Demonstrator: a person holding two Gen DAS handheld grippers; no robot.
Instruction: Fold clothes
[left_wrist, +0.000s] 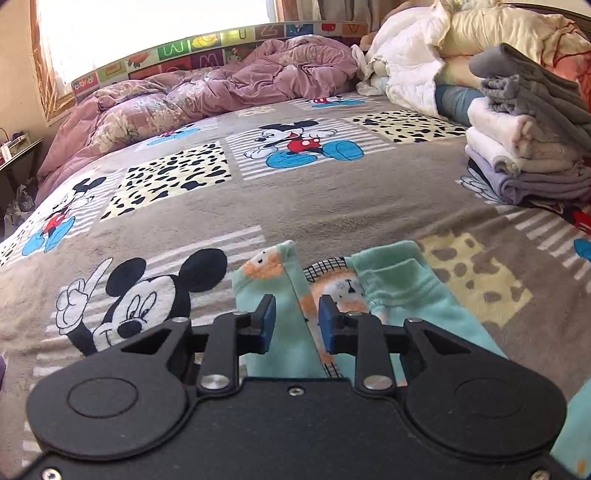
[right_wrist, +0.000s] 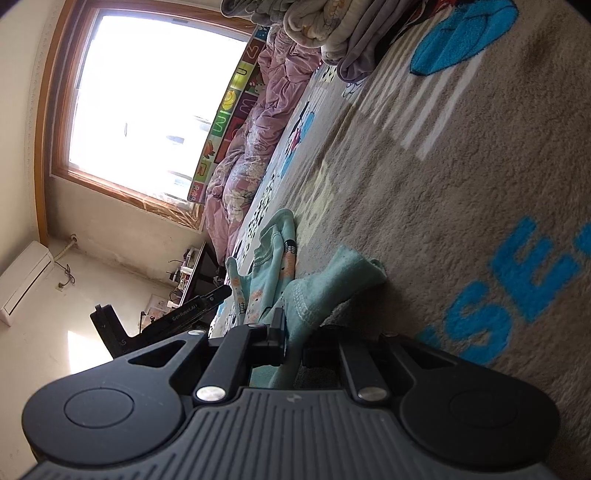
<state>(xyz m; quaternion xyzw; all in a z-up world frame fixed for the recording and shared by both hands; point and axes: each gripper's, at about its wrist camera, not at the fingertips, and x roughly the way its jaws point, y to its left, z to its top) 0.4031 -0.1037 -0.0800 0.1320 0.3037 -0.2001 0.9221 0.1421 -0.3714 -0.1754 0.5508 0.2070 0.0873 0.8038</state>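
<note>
Left gripper (left_wrist: 296, 320): jaws stand apart with a clear gap between the blue pads (left_wrist: 269, 320); nothing is pinched. It hovers over the small mint-green fleece garment printed with orange-and-white cartoon lions (left_wrist: 399, 280), which lies spread on the grey plush bed blanket with cartoon-mouse panels (left_wrist: 332, 210) at the near edge of the bed, directly under and ahead of the fingers.

Right gripper (right_wrist: 291, 332): rolled onto its side, jaws together, clamped on a fold of the same mint-green garment (right_wrist: 332, 280) — the cloth runs down between the black fingers and bunches just ahead of them. From this view the left gripper's black body (right_wrist: 192, 314) shows beyond the garment's far side.

Surroundings: a stack of folded clothes in grey, white and lilac (left_wrist: 528, 147) sits on the blanket to the right, well apart from the garment. A crumpled mauve quilt (left_wrist: 207, 92) lies along the far side of the bed, under a bright window (right_wrist: 147, 92).
</note>
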